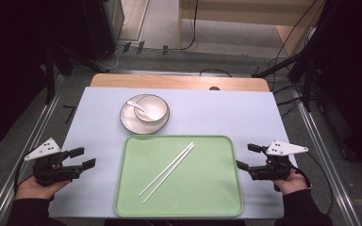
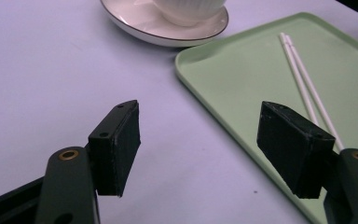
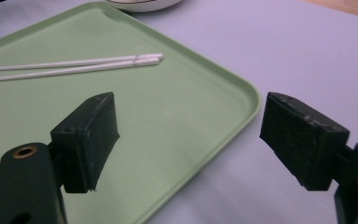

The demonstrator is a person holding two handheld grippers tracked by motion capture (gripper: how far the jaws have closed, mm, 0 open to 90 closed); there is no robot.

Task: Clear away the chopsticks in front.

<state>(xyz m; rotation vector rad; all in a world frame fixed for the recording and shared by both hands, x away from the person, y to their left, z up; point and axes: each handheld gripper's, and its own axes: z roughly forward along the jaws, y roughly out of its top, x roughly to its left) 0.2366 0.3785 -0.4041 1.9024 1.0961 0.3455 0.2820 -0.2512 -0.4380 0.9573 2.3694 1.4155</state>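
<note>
A light green tray (image 1: pixel 217 193) lies at the front middle of the table, with a pair of white chopsticks (image 1: pixel 167 168) lying diagonally on it. Behind the tray a white bowl (image 1: pixel 151 109) holding a white spoon (image 1: pixel 135 106) stands on a white plate (image 1: pixel 128 121). My left gripper (image 1: pixel 82 157) rests open to the left of the tray, nothing between its jaws. My right gripper (image 1: pixel 248 156) is open just past the tray's right edge. In the left gripper view the tray (image 2: pixel 242 79), chopsticks (image 2: pixel 303 84) and plate (image 2: pixel 140 23) lie ahead. The right gripper view looks across the tray (image 3: pixel 168 112) at the chopsticks (image 3: pixel 74 66).
A pale lilac mat (image 1: pixel 226 113) covers the table; a strip of bare wood (image 1: pixel 179 82) shows at its far edge. Metal rails (image 1: pixel 320 141) run along both sides, with stands and cables on the floor beyond.
</note>
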